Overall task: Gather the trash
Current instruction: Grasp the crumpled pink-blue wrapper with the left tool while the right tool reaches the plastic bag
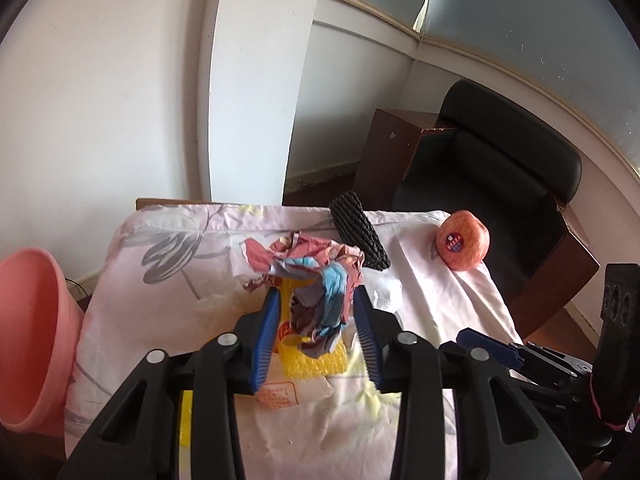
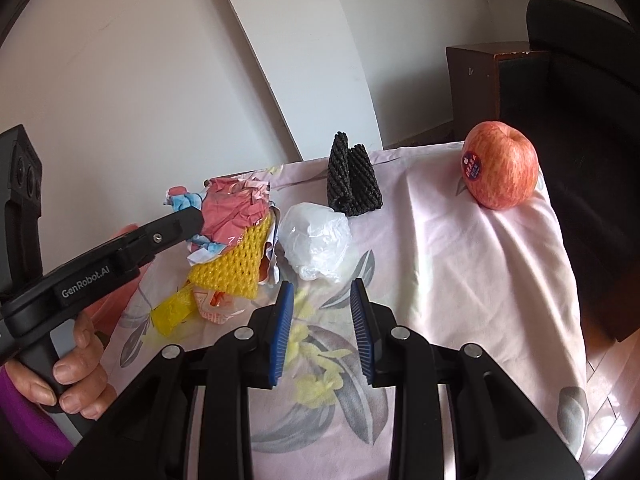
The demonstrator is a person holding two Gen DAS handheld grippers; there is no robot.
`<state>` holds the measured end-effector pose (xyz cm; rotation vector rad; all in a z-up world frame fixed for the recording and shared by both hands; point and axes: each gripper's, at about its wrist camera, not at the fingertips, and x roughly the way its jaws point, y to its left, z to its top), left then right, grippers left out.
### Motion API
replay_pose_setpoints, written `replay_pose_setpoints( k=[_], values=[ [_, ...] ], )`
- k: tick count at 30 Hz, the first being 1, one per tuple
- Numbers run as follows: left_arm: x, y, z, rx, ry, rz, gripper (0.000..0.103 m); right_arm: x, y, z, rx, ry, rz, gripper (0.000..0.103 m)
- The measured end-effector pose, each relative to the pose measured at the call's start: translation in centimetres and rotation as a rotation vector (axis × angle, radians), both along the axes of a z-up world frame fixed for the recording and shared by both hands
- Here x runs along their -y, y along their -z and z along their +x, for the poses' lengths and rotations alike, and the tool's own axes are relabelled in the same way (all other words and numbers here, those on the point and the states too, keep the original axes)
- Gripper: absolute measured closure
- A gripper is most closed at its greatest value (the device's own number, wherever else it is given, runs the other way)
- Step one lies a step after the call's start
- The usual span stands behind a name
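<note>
the black body of the left gripper (image 1: 316, 312) reads "genrobot.ai" in white, legible only in the right wrist view. a red-and-blue sticker sits on the round red apple (image 2: 500, 166), its print too small to read. orange lettering on a torn white wrapper (image 1: 280, 394) below the pile is also unreadable.

the crumpled pink, blue and white paper wad (image 1: 320, 280) lies atop the yellow foam net sleeve (image 2: 236, 264), well left of the apple on the floral pink cloth (image 2: 460, 280). the left gripper's blue pads flank the wad, half closed; whether they press it i cannot tell. the right gripper (image 2: 322, 328) hangs partly open and empty, just below the crumpled white plastic bag (image 2: 316, 240).

only the left view shows a pink plastic bin (image 1: 36, 336) far left; only the right view shows the person's hand (image 2: 76, 372) on the handle. a black foam net sleeve (image 2: 352, 180) stands between wad and apple.
</note>
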<state>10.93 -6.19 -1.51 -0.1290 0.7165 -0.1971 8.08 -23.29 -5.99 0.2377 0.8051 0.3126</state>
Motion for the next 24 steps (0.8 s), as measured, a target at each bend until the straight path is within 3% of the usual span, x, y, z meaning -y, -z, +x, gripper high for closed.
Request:
replay_pose_setpoints(
  k=[4,8,9,11,24],
  values=[
    [0.2,0.1,0.4,-0.002,0.005,0.016,0.093,0.0,0.2,1.0,-0.005,-0.006,0.008,0.073],
    [-0.5,-0.2,-0.2,0.0,0.017,-0.001,0.094,-0.3,0.4,2.0,-0.015,-0.016,0.022,0.071],
    [-0.8,-0.6,-0.5,0.007,0.021,-0.005,0.095,-0.4,0.5,2.2,-0.02,-0.018,0.028,0.064],
    [-1.4,-1.2,-1.2,0.02,0.026,-0.013,0.095,-0.4,0.6,2.7,-0.021,-0.015,0.042,0.06],
    [-6.0,-3.0,-4.3,0.027,-0.019,-0.027,0.095,-0.5,1.6,6.6,-0.044,0.026,0.053,0.06]
  ],
)
